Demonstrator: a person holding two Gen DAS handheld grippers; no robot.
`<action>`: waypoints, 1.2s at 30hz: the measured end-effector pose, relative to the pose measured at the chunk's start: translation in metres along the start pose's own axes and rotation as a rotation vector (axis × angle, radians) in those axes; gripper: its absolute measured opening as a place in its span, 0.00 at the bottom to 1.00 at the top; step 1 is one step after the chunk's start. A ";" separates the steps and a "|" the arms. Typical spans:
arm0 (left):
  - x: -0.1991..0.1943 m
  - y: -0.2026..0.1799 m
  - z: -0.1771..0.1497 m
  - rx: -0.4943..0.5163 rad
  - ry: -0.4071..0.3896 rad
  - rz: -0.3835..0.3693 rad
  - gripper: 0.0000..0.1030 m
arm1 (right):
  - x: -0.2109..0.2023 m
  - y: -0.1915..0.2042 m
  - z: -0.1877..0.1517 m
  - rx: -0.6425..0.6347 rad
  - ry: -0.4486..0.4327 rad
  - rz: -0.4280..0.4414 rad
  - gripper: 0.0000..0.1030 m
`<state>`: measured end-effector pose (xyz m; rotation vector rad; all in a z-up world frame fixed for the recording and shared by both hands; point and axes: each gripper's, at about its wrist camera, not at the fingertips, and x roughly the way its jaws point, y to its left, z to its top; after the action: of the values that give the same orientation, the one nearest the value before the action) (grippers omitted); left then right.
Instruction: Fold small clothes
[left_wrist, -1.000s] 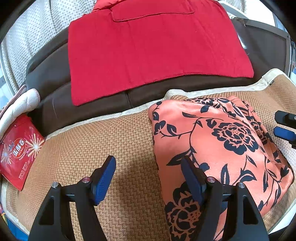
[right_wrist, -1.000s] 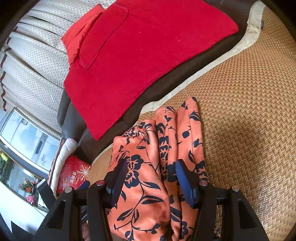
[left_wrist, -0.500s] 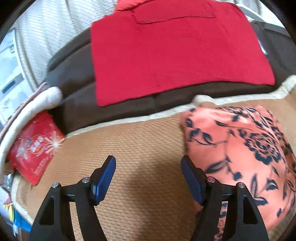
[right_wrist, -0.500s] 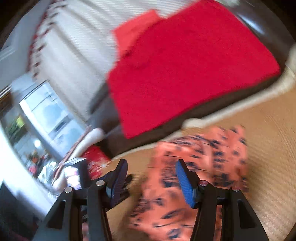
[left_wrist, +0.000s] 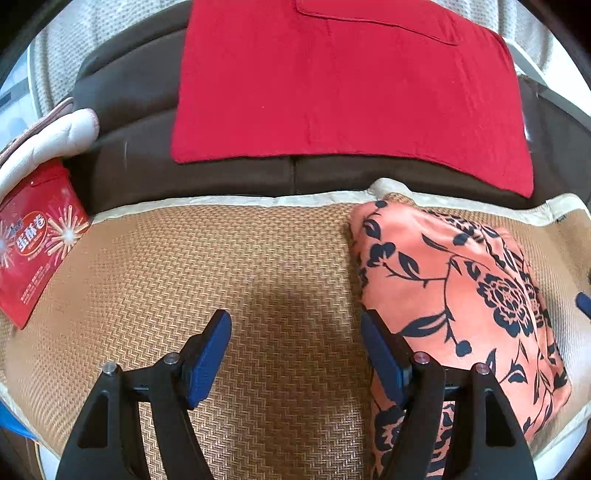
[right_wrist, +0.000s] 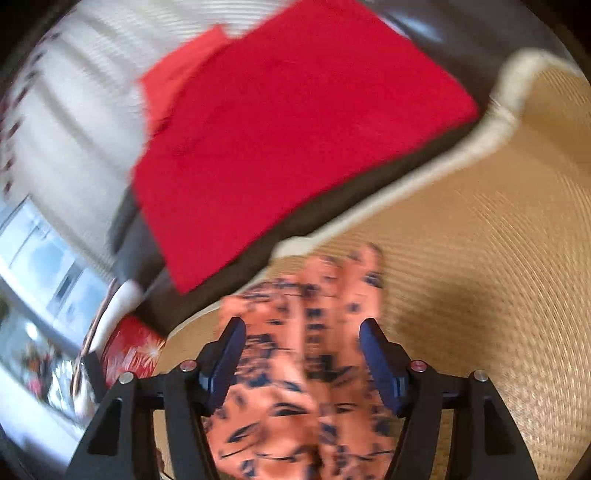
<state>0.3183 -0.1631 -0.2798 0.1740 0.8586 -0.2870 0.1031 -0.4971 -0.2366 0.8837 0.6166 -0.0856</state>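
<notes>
An orange garment with a black flower print (left_wrist: 458, 295) lies folded on the woven seat mat (left_wrist: 221, 258), right of centre in the left wrist view. My left gripper (left_wrist: 295, 354) is open and empty over bare mat, its right finger at the garment's left edge. In the blurred right wrist view the garment (right_wrist: 295, 387) lies under and between the fingers of my open right gripper (right_wrist: 301, 360), which holds nothing. A blue tip of the right gripper (left_wrist: 583, 301) shows at the far right edge.
A red cloth (left_wrist: 347, 85) hangs over the dark sofa back (left_wrist: 140, 96). A red snack packet (left_wrist: 33, 240) lies at the mat's left end beside a white cushion (left_wrist: 48, 136). A window (right_wrist: 44, 258) is off to the left.
My left gripper moved left off the garment, over bare mat. My right gripper lifted, swung away and came back over the garment, still moving. Both stayed open.
</notes>
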 end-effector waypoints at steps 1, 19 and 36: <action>0.000 -0.002 0.000 0.010 -0.003 -0.002 0.71 | 0.004 -0.008 0.001 0.022 0.017 -0.003 0.66; -0.002 -0.012 0.008 0.065 -0.039 0.021 0.71 | 0.036 -0.019 0.006 0.037 0.090 0.021 0.66; 0.003 -0.023 0.009 0.087 -0.049 0.038 0.71 | 0.019 -0.004 0.004 -0.051 0.040 0.070 0.66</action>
<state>0.3190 -0.1879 -0.2773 0.2627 0.7935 -0.2921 0.1192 -0.4993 -0.2475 0.8579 0.6225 0.0109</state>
